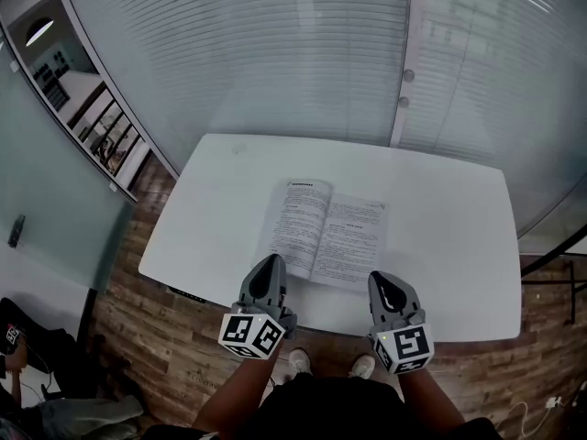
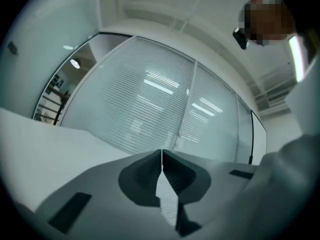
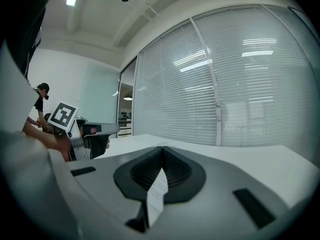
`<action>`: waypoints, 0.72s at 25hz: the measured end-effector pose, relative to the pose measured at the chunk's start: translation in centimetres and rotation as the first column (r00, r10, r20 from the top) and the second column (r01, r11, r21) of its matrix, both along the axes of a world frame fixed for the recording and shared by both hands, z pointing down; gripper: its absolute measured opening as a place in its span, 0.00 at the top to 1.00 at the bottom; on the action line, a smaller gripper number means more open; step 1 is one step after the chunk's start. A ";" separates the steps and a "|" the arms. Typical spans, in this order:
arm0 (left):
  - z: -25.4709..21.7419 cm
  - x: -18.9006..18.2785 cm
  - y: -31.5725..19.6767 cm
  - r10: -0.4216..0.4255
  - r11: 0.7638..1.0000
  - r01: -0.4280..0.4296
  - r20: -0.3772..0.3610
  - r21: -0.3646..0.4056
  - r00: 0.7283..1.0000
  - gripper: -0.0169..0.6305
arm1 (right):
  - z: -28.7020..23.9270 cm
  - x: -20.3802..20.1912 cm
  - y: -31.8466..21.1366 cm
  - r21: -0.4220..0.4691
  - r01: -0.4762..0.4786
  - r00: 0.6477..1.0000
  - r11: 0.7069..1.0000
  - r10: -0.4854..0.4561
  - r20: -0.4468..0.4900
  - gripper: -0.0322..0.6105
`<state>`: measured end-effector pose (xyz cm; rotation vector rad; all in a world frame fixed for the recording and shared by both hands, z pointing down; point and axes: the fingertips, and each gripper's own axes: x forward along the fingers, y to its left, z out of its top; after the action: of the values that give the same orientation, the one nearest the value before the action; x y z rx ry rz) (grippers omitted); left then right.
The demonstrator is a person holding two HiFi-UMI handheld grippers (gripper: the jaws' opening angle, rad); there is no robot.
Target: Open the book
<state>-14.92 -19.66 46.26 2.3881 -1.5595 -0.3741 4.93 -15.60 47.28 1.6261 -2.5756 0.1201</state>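
The book (image 1: 326, 232) lies open and flat in the middle of the white table (image 1: 440, 236), its printed pages facing up. My left gripper (image 1: 272, 260) hovers over the book's near left corner, jaws shut with nothing between them. In the left gripper view the left gripper (image 2: 161, 152) has its pads together, and a sliver of page shows below them. My right gripper (image 1: 382, 279) hangs just right of the book's near right corner. In the right gripper view the right gripper (image 3: 162, 148) also has its pads meeting at the tip. A strip of printed page shows through the gap behind them.
A glass wall with blinds (image 1: 303, 53) runs behind the table. The table's front edge (image 1: 330, 324) is just under both grippers, with wood floor (image 1: 156, 337) below. Bags (image 1: 27, 356) lie on the floor at the left. A person (image 3: 40, 101) stands far off in the right gripper view.
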 end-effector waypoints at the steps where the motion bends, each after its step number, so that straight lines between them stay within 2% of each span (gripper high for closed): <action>1: 0.1 0.9 0.1 0.014 1.000 -0.015 0.069 0.006 0.998 0.94 | -0.2 0.3 0.0 0.004 -0.007 1.000 1.000 0.007 -0.004 0.94; 4: 0.7 2.8 0.5 0.033 0.999 -0.038 0.260 0.015 0.965 0.95 | 0.2 1.0 0.1 0.005 -0.024 1.000 1.000 0.024 -0.017 0.94; 7: 1.6 4.2 0.9 0.061 0.998 -0.065 0.358 -0.002 0.932 0.95 | 0.6 1.3 0.5 0.002 -0.035 0.999 0.999 0.035 -0.029 0.94; 13: 3.8 6.6 1.8 0.161 0.987 -0.145 0.427 -0.072 0.890 0.95 | 1.4 1.6 0.8 -0.016 -0.046 0.997 0.999 0.045 -0.066 0.94; 18: 4.4 7.9 2.5 0.192 0.981 -0.171 0.464 -0.088 0.865 0.95 | 1.4 2.1 0.9 -0.014 -0.063 0.995 0.998 0.062 -0.083 0.94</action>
<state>-7.06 -17.18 50.66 2.6969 -1.4712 0.3068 7.04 -14.74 48.69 1.6699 -2.4578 0.0767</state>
